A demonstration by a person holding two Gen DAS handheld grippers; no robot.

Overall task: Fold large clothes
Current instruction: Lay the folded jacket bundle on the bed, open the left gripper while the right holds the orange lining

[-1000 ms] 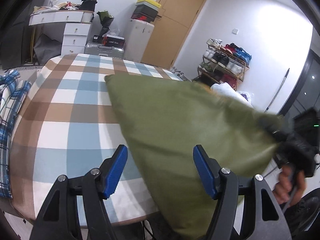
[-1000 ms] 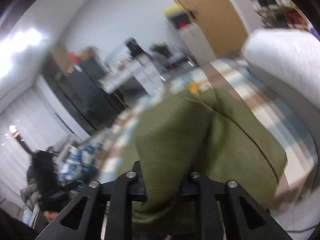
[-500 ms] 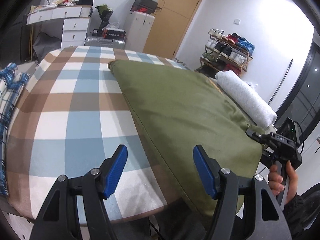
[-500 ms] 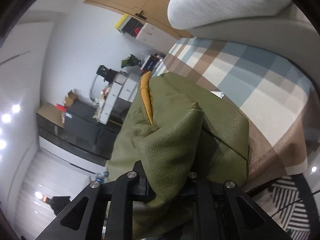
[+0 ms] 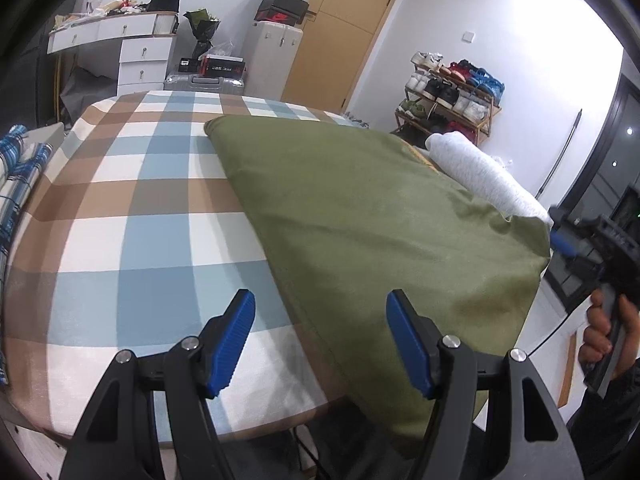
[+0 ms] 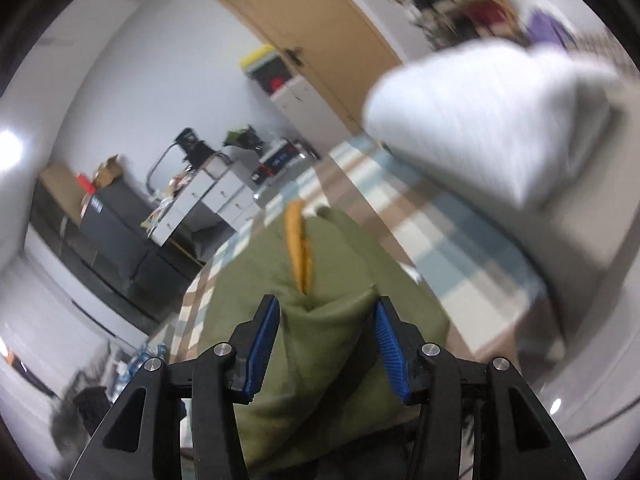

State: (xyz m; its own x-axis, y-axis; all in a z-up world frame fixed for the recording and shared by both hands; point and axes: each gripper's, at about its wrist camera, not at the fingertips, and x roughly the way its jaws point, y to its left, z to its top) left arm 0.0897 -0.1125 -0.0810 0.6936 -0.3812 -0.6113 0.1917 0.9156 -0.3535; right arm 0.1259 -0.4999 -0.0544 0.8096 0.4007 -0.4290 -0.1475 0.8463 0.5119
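A large olive green garment (image 5: 380,220) lies folded flat on the plaid bed cover (image 5: 140,200), its near edge hanging over the bed's front edge. My left gripper (image 5: 320,332) hovers open over that front edge, with the garment's left border running between its blue pads. My right gripper (image 6: 326,344) is at the garment's right corner with its jaws opening. Bunched green cloth (image 6: 320,360) still sits between the pads, which no longer pinch it. An orange lining (image 6: 298,252) shows in a fold just beyond.
A white rolled bundle (image 5: 480,172) lies along the bed's right side. Blue plaid cloth (image 5: 20,168) sits at the left edge. Behind the bed stand white drawers (image 5: 136,52), a suitcase (image 5: 208,80), a wooden door (image 5: 344,28) and a shoe rack (image 5: 452,92). A hand (image 5: 604,328) holds the right tool.
The right gripper brought the garment's corner down onto the bed and its jaws parted from the bunched cloth. The garment now lies flat. The left gripper stayed open and nearly still.
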